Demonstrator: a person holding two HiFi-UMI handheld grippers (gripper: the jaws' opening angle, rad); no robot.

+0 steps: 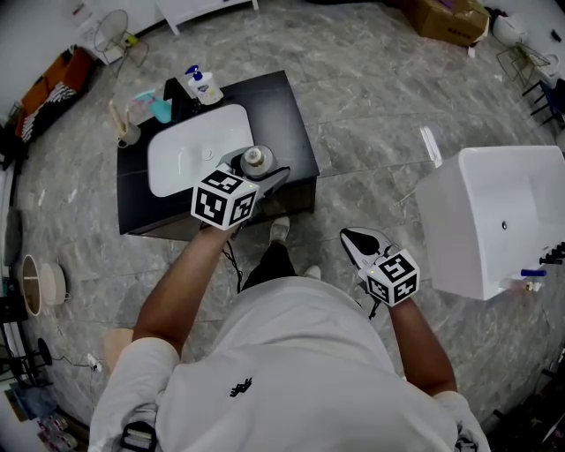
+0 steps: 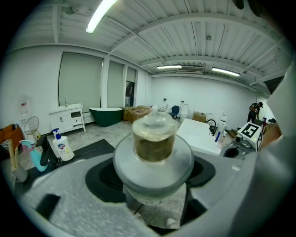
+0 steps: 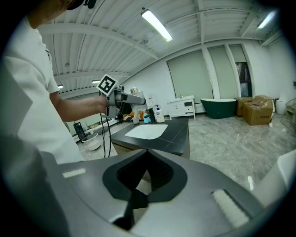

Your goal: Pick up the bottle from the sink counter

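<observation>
shirt (image 1: 291, 353): white, short-sleeved (small black logo) | marker cubes (image 1: 224, 198) (image 1: 393, 277): black-white

place: bathroom-fixture showroom hall
fixtures: black bench (image 1: 300, 150) with white sink (image 1: 190, 154), green freestanding bathtub (image 3: 219, 105), white vanity (image 3: 182, 107)
shell: ribbed ceiling (image 3: 115, 37), tube lights (image 3: 157, 25), cardboard boxes (image 1: 450, 18) on stone-look floor (image 1: 380, 88)

A bottle (image 1: 254, 158) is held between the jaws of the left gripper (image 1: 257, 169) over the black sink counter (image 1: 291, 124) (just beside its white basin (image 1: 185, 154)); the right gripper (image 1: 357, 240) is seen well apart, above the marble floor (image 1: 371, 97).
</observation>
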